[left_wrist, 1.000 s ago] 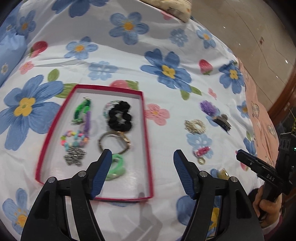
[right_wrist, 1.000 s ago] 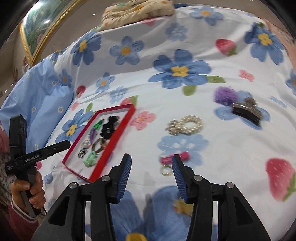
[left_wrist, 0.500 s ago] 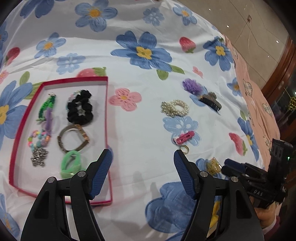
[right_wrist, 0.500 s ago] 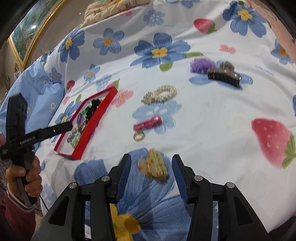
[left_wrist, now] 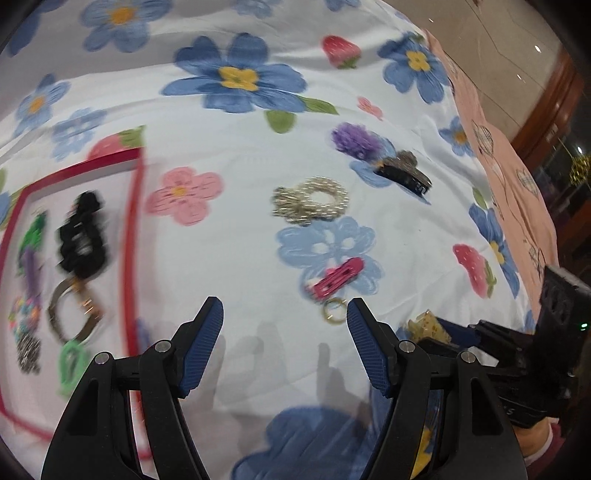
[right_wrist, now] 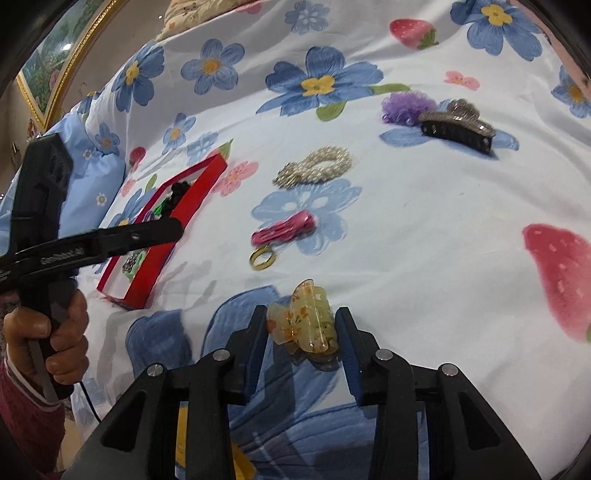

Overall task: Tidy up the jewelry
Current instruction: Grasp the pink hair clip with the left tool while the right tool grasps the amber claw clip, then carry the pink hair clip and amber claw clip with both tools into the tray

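A yellow translucent claw clip [right_wrist: 304,321] lies on the floral sheet between the fingers of my right gripper [right_wrist: 301,338], which is open and straddles it. The clip also shows in the left wrist view [left_wrist: 428,326]. My left gripper [left_wrist: 284,343] is open and empty above the sheet, right of the red tray [left_wrist: 130,229]. The tray [right_wrist: 184,221] holds several hair ties and bracelets. Loose on the sheet lie a pearl bracelet [right_wrist: 317,168], a pink clip [right_wrist: 284,230], a gold ring [right_wrist: 262,258], a purple scrunchie [right_wrist: 406,105] and a black claw clip [right_wrist: 458,127].
The bed's floral sheet [right_wrist: 424,221] slopes away on all sides. A pink blanket [left_wrist: 498,147] lies along the right edge, with tiled floor beyond. A folded cloth [right_wrist: 195,11] sits at the far end. A framed picture [right_wrist: 55,66] stands at the left.
My right gripper has moved forward and down so the yellow claw clip sits between its fingers. My left gripper has swung right, leaving the tray at the left edge.
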{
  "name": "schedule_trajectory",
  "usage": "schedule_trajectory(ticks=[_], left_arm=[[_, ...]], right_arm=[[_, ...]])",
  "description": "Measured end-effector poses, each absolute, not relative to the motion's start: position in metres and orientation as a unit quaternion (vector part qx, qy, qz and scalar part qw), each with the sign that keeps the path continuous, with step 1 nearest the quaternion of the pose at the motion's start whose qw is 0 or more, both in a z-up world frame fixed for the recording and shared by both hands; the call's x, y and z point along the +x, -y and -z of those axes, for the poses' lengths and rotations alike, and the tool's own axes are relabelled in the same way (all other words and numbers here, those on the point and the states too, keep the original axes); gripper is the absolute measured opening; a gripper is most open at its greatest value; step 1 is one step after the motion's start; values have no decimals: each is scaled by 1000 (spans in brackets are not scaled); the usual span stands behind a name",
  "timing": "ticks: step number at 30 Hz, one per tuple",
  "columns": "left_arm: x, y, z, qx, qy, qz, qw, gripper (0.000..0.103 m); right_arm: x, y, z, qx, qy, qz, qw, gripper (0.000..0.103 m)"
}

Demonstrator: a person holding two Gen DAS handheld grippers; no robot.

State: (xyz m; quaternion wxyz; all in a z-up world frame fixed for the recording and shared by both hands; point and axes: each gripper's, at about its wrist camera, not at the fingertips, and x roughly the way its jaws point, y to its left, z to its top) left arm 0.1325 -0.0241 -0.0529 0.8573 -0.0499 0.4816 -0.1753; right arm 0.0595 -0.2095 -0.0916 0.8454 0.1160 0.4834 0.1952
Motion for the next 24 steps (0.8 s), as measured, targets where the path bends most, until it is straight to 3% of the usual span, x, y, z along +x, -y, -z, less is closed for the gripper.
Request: schedule_trajectory(ticks=[10,12,17,19,24], left_arm=[[164,82,86,6,-502,209,839,69],[168,87,92,11,-507,208,836,63],[170,88,95,18,-503,212,838,25],[172,85,95,2,-504,220,835,19],[165,81,87,-5,-492,227,841,19]], right_arm=[[70,249,82,160,-466,-160,855,37],[72,252,81,166,-465,-158,855,37],[76,257,83,176,-464,-154,854,37],[76,257,83,178,-464,-154,854,37],[76,254,81,173,-462,-156,856,37]])
